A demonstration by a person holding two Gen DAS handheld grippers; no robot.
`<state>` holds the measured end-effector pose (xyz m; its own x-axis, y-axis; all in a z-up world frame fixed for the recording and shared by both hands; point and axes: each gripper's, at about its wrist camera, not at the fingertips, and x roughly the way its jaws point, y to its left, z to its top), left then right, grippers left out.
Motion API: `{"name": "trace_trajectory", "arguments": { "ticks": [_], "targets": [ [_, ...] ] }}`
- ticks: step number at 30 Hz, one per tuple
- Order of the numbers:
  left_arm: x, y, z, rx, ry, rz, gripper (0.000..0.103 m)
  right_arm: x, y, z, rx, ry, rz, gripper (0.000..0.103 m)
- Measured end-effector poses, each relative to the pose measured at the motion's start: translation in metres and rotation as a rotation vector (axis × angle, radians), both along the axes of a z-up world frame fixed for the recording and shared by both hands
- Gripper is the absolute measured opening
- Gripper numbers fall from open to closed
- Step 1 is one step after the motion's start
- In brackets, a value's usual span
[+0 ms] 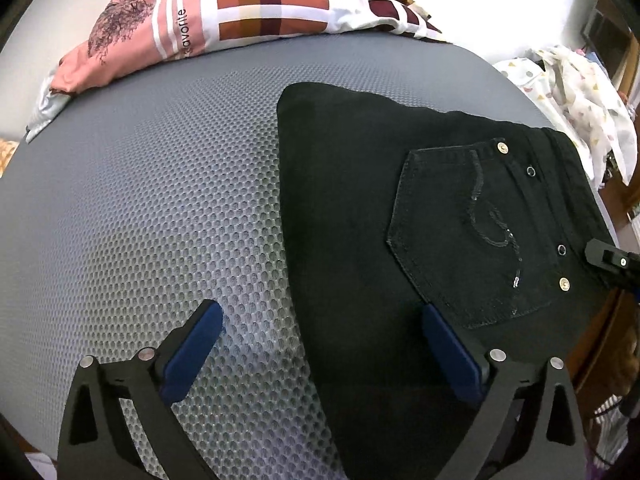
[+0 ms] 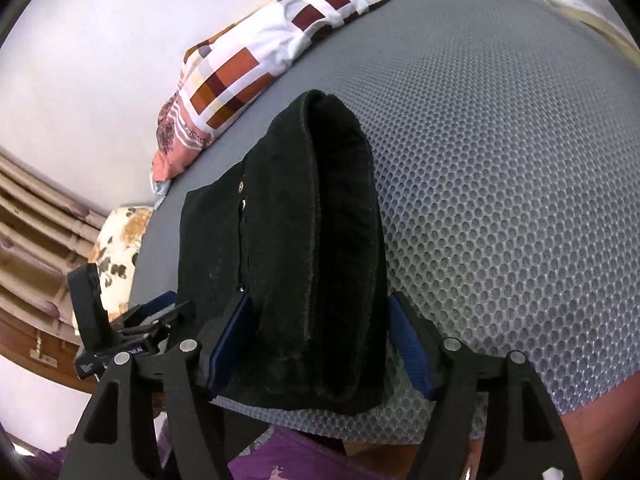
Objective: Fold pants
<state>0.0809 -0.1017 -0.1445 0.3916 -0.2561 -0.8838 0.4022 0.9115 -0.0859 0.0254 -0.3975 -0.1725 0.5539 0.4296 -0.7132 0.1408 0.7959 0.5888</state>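
Nearest in the left wrist view, the left gripper hangs with its blue-padded jaws spread wide, one pad over the bare grey honeycomb-mesh bed surface and the other over the near edge of the black denim pants, neither pressing on the cloth. In the right wrist view, the right gripper has its jaws parted on either side of the near end of the pants; the left pad lies close against the cloth and the right pad stands apart from it, so nothing looks pinched. The pants lie on the bed as a compact folded bundle, several layers thick, with a rounded fold at the far end and a back pocket with metal studs facing up. Judging from this, the folding looks essentially finished: the legs are doubled over, the stack is fairly square, and both grippers seem to have let go. What may remain is only a little tidying of the edges, or nothing at all. Farther off, a patchwork-print pillow in pink, white and maroon rests at the head of the bed against a pale wall, and a white patterned cloth lies heaped beyond the bed's edge.
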Motion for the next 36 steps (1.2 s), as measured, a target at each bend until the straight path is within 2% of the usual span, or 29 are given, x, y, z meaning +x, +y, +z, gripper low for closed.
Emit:
{"name": "trace_trajectory", "arguments": {
  "ticks": [3, 6, 12, 16, 19, 22, 23, 24, 25, 26, 27, 28, 32, 36],
  "targets": [
    [0.001, -0.002, -0.002, 0.009, -0.007, -0.002, 0.102, 0.001, 0.006, 0.002, -0.018, -0.009, 0.013, 0.078],
    [0.002, -0.001, -0.003, 0.003, -0.001, -0.003, 0.103, 0.002, 0.009, 0.003, -0.033, -0.015, 0.021, 0.08],
    [0.004, 0.001, -0.006, -0.022, 0.005, 0.004, 0.103, 0.005, 0.01, 0.003, -0.028, -0.026, 0.033, 0.081],
    [0.002, -0.003, -0.004, -0.004, -0.023, -0.001, 0.103, 0.012, 0.008, 0.003, -0.024, -0.034, 0.046, 0.081],
    [-0.001, -0.01, -0.002, -0.003, -0.053, -0.044, 0.103, 0.016, 0.009, 0.002, -0.025, -0.05, 0.072, 0.081],
    [0.002, -0.015, -0.003, -0.027, -0.041, -0.078, 0.103, 0.02, 0.011, 0.002, -0.027, -0.055, 0.1, 0.081],
    [0.007, -0.015, -0.006, -0.065, -0.002, -0.093, 0.103, 0.021, 0.011, 0.002, -0.026, -0.055, 0.105, 0.079],
    [0.01, -0.014, -0.008, -0.095, 0.018, -0.093, 0.103, 0.021, 0.01, 0.002, -0.03, -0.052, 0.11, 0.072],
    [0.011, -0.013, -0.007, -0.126, 0.018, -0.1, 0.103, 0.022, 0.009, 0.001, -0.026, -0.043, 0.115, 0.053],
    [0.012, -0.014, -0.006, -0.128, 0.016, -0.108, 0.102, 0.023, 0.006, -0.002, -0.003, -0.028, 0.119, 0.048],
    [0.01, -0.017, -0.005, -0.127, 0.004, -0.133, 0.093, 0.023, 0.003, -0.003, 0.021, -0.025, 0.118, 0.047],
    [0.007, -0.02, -0.002, -0.121, -0.018, -0.15, 0.077, 0.024, 0.002, -0.004, 0.04, -0.023, 0.124, 0.045],
    [0.006, -0.023, 0.002, -0.108, -0.035, -0.161, 0.073, 0.027, -0.003, -0.008, 0.104, -0.009, 0.133, 0.045],
    [0.006, -0.02, 0.004, -0.114, -0.037, -0.158, 0.067, 0.032, -0.013, -0.015, 0.23, 0.005, 0.11, 0.063]
  ]
}}
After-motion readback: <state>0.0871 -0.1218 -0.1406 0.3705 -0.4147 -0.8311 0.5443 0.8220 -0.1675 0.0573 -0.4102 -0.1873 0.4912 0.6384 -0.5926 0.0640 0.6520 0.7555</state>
